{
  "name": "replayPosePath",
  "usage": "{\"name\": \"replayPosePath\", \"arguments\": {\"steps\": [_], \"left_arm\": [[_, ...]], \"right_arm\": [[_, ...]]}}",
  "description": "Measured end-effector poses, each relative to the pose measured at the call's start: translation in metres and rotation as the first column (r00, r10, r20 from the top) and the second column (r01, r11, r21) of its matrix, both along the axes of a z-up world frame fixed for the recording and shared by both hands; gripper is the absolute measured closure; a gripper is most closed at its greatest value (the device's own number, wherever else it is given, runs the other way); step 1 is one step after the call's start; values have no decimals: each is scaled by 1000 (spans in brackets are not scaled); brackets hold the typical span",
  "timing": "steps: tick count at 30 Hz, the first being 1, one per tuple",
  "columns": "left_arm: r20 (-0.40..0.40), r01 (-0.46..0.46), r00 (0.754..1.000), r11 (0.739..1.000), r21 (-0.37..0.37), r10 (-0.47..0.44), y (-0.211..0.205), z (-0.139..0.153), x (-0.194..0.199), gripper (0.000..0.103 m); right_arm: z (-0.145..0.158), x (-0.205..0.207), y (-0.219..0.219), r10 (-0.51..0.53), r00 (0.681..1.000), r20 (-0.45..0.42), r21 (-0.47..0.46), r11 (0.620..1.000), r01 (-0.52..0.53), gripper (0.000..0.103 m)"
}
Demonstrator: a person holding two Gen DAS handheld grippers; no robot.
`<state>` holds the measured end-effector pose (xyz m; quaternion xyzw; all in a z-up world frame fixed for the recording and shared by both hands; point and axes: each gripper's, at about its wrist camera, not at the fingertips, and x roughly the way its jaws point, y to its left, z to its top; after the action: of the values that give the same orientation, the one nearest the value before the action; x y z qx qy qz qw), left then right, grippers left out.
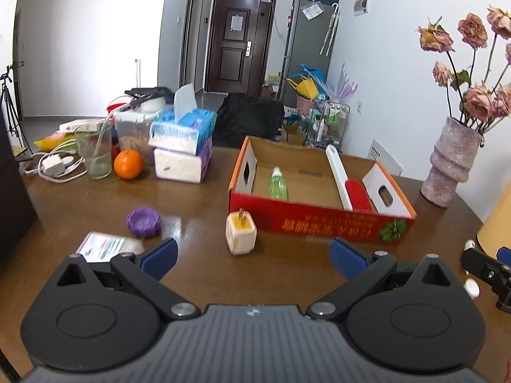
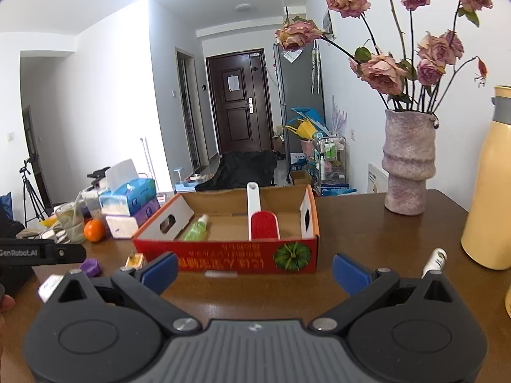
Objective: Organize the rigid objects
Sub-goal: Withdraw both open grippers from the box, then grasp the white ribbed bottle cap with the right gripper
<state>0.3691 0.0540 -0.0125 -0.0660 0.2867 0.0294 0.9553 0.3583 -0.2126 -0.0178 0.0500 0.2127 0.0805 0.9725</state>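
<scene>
Wooden table bears cardboard box, plug, perhaps a purple lid.

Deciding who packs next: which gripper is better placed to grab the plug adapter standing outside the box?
Left. The left gripper is open with the plug adapter centred just ahead. The right gripper faces the box.

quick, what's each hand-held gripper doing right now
Left hand-held gripper: open, holding nothing.
Right hand-held gripper: open, holding nothing.

Both low wrist views face the red box nearby.
</scene>
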Motion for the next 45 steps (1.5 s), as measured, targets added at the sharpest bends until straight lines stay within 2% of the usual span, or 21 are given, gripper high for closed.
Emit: {"name": "replayPosePath", "arguments": {"steps": [17,28,38,45], "left_arm": [[-47,1,999,1000,15,-1,7,-25,-96,0],[-93,-28,995,999,14,29,26,-43,-120,0],[-133,-2,991,1000,14,4,22,-58,-127,0],[-134,10,991,1000,12,-8,17,-59,-126,0]], "right_arm": [[-21,-90,-2,-3,999,-44,-33,999,2,0],[-51,-114,5,14,992,-127,-68,997,-23,0],[-72,-120,4,5,983,-181,-77,997,-19,0],[-90,-109,8,17,973,-228,-82,996,-36,8]]}}
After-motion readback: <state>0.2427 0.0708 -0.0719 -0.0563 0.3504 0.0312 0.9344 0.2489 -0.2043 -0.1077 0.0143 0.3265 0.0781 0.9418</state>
